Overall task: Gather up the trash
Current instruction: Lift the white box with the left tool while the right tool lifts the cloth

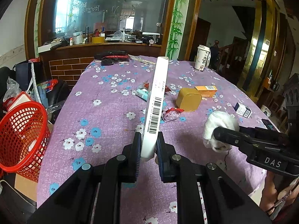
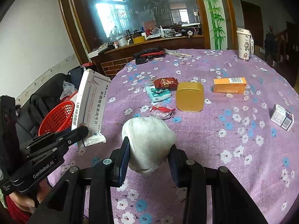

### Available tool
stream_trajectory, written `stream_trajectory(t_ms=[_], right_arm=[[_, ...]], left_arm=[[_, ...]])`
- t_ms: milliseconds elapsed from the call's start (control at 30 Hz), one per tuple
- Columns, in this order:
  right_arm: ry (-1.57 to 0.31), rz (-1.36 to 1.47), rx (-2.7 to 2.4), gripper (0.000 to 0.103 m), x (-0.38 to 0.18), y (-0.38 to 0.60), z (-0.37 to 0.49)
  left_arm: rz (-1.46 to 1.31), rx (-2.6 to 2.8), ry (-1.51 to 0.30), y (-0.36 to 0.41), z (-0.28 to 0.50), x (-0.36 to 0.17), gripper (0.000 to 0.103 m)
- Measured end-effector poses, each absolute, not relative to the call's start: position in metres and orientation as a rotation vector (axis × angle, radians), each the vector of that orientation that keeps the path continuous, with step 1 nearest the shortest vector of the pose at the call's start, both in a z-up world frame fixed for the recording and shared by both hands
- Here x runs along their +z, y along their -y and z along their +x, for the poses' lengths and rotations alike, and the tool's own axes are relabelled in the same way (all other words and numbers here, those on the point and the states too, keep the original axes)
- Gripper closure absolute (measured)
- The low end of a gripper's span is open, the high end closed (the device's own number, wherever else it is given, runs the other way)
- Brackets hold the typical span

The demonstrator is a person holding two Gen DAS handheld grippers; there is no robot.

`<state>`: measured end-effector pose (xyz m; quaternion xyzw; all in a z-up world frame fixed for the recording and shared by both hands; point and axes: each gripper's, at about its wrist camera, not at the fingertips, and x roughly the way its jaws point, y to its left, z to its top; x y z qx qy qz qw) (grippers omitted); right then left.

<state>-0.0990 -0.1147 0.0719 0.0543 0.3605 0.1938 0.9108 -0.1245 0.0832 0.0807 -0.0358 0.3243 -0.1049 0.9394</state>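
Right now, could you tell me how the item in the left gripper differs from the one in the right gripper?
The left gripper pinches a flat white medicine box with a barcode, rigid and gripped by its thin edge. The right gripper clamps a soft, rounded white wad of cloth with no print. The box needs narrow jaws; the wad holds them wider apart. Both are white and held above the purple floral tablecloth.

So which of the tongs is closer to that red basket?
Left. The left tongs, gripping the white box, sit beside the red basket; the right tongs, holding the white wad, are farther over the table.
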Motion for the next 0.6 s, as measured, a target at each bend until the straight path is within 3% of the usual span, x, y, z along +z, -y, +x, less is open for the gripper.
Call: stream_trajectory(t_ms=[600], right_arm=[[-0.752,0.109,0.409,0.062,0.0708,0.1111,-0.0987]], left_arm=[[-0.058,-0.189,-0.665,-0.0814,-0.1252,0.0815,0.088]])
